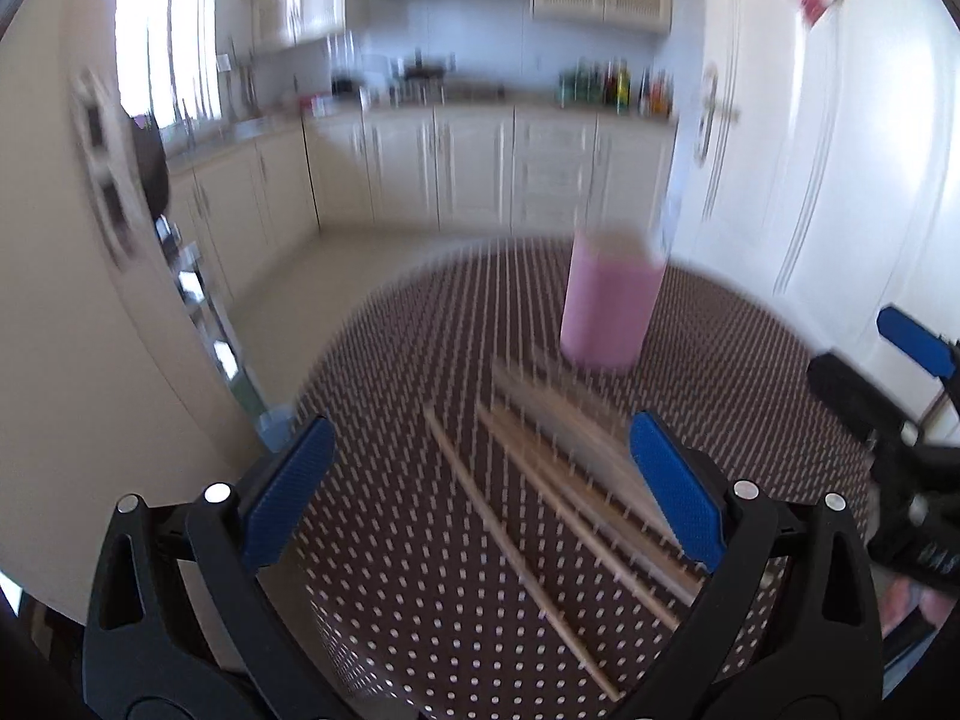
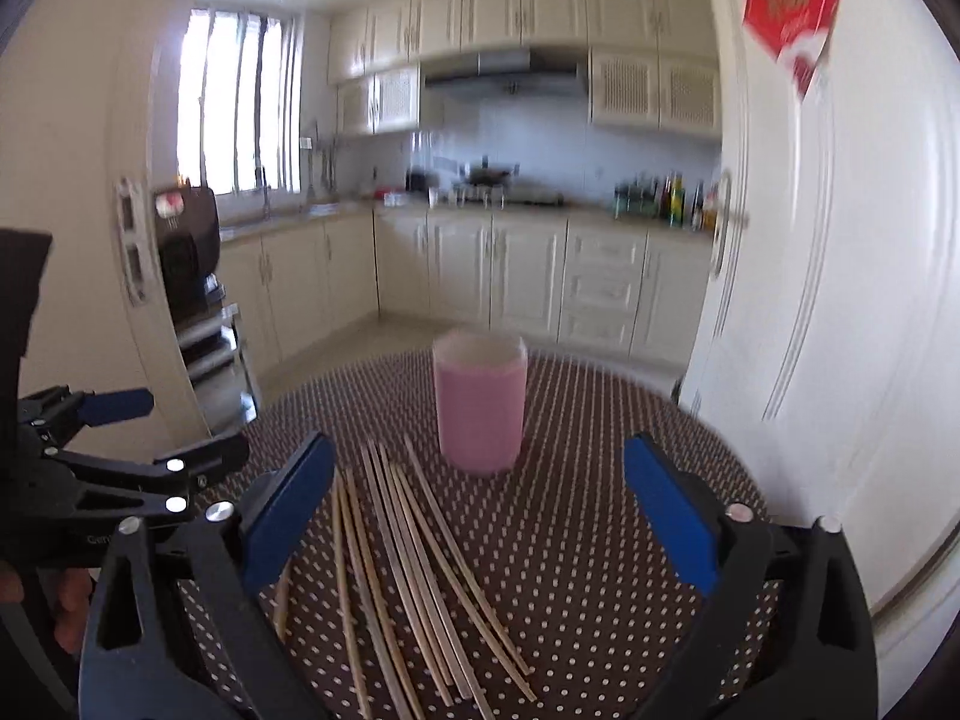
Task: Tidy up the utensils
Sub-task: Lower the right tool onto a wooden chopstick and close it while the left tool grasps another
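The right gripper [image 2: 477, 516] stood wide apart with nothing between its blue pads, above the near end of the chopsticks [image 2: 414, 570]. The left gripper [image 1: 480, 498] was likewise spread wide and empty over the same bundle. The chopsticks lay loose and fanned on a round table [image 2: 600, 540] covered in brown dotted cloth. Just beyond their far tips stood a pink cup [image 2: 479, 408], upright. Behind the table ran cream kitchen cabinets [image 2: 528, 276] and a bright window [image 2: 237, 102].
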Demonstrator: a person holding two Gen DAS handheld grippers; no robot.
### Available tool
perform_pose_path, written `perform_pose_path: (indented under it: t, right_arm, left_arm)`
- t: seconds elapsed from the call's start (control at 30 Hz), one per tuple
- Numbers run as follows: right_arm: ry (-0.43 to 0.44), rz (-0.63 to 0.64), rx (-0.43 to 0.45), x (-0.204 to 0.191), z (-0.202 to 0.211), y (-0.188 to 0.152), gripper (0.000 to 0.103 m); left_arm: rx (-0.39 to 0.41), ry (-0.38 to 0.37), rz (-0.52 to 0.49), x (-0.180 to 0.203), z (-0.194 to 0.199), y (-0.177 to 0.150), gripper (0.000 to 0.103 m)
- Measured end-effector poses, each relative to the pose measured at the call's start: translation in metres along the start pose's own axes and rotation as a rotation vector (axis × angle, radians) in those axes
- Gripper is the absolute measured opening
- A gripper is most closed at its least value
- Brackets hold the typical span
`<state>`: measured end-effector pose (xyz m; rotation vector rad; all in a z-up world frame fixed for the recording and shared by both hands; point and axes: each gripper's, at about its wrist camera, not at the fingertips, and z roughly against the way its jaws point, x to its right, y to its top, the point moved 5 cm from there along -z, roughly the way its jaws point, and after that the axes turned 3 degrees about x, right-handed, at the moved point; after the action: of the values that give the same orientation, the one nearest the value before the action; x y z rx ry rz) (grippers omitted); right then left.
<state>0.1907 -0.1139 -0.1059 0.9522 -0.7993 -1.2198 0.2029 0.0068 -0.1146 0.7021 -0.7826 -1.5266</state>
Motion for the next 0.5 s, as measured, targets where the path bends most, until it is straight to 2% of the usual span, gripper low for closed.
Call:
perform_pose_path:
  t: [0.03,0.07,0.13,0.17,0.23,0.33,0.4,0.5]
  right_arm:
    - [0.012,0.007,-0.050,0.000,-0.012,-0.006,0.075]
    - [0.018,0.010,-0.084,0.000,-0.020,-0.010,0.072]
    - [0.046,0.013,-0.168,0.000,-0.041,-0.021,0.059]
    - [0.061,0.012,-0.198,0.000,-0.049,-0.026,0.056]
    - [0.081,0.013,-0.258,-0.001,-0.064,-0.034,0.048]
    - [0.113,0.020,-0.323,-0.002,-0.081,-0.043,0.046]
    - [0.133,0.017,-0.356,-0.002,-0.089,-0.047,0.045]
    - [0.132,0.033,-0.391,0.001,-0.100,-0.050,0.043]
  left_arm:
    - [-0.051,-0.003,0.009,-0.003,-0.014,-0.007,0.096]
    - [-0.095,-0.010,0.016,-0.004,-0.026,-0.012,0.092]
    - [-0.153,-0.021,0.024,-0.008,-0.044,-0.021,0.085]
    - [-0.183,-0.013,0.028,-0.010,-0.053,-0.026,0.079]
    - [-0.241,-0.032,0.044,-0.012,-0.070,-0.034,0.075]
    - [-0.327,-0.053,0.085,-0.018,-0.088,-0.046,0.060]
    - [-0.378,-0.055,0.111,-0.022,-0.100,-0.054,0.047]
    - [-0.386,-0.047,0.127,-0.025,-0.103,-0.056,0.036]
